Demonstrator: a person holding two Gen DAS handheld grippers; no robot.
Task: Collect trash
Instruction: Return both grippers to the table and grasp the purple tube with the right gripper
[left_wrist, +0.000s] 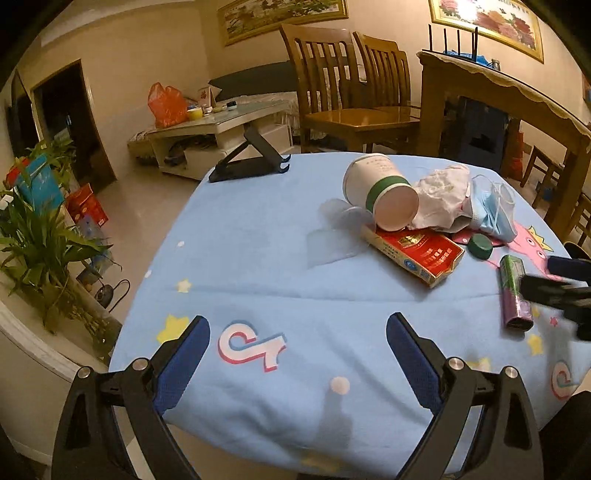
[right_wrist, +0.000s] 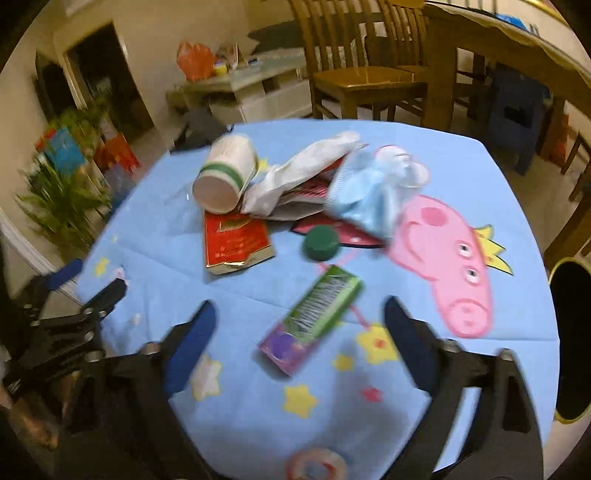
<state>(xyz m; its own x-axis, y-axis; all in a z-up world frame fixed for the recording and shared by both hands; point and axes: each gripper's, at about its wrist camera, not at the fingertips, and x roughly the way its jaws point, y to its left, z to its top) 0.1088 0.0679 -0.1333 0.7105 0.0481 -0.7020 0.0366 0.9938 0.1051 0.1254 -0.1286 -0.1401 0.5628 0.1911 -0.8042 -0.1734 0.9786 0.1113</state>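
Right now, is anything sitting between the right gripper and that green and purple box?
Nothing visible does. The right gripper is open, and the green and purple box lies flat on the blue tablecloth right ahead of its fingers. The green bottle cap and red carton lie farther back, beyond the box.

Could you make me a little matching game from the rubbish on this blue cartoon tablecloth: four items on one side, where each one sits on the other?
Items:
1. white paper cup with green band
2. red and gold cardboard packet
3. round green plastic bottle cap
4. green and purple foil wrapper

Places:
A. nearest the right tongs
B. lying flat, partly under the cup
C. tipped on its side
D. between packet and pig picture

Pairs: 1-C, 2-B, 3-D, 4-A
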